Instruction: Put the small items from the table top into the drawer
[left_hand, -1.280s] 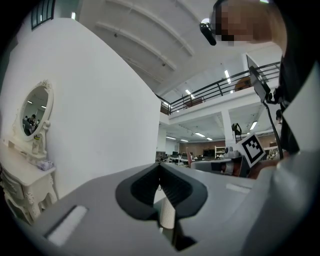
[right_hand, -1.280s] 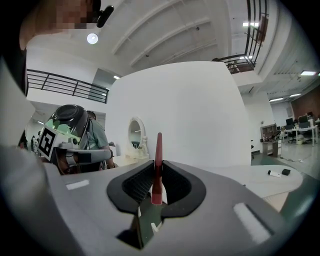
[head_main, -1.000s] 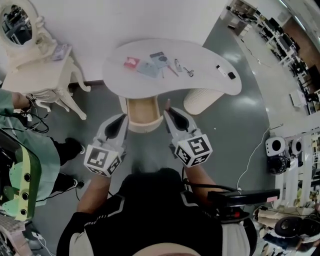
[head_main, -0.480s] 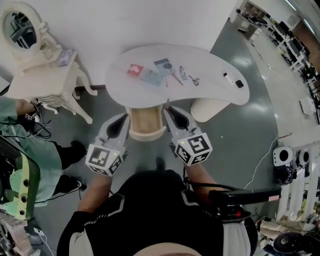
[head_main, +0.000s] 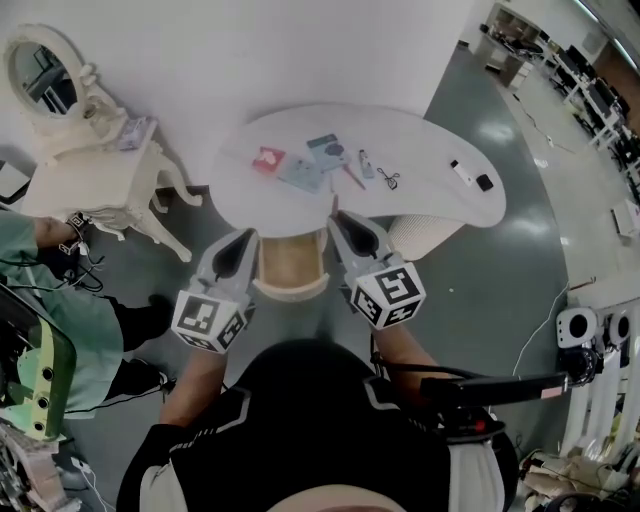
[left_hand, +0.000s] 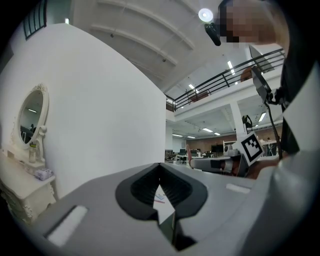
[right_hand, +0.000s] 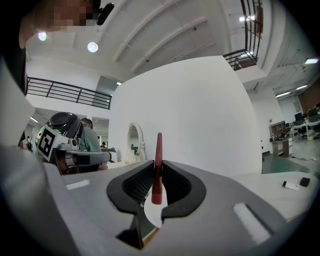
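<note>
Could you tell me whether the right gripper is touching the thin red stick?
Touching: in the right gripper view, the right gripper closes on the red stick from both sides.

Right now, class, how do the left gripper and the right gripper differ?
The right gripper is shut on a slim red stick; the left gripper is shut on nothing. The left gripper flanks the open drawer on its left, the right gripper on its right. Both point towards the table.
</note>
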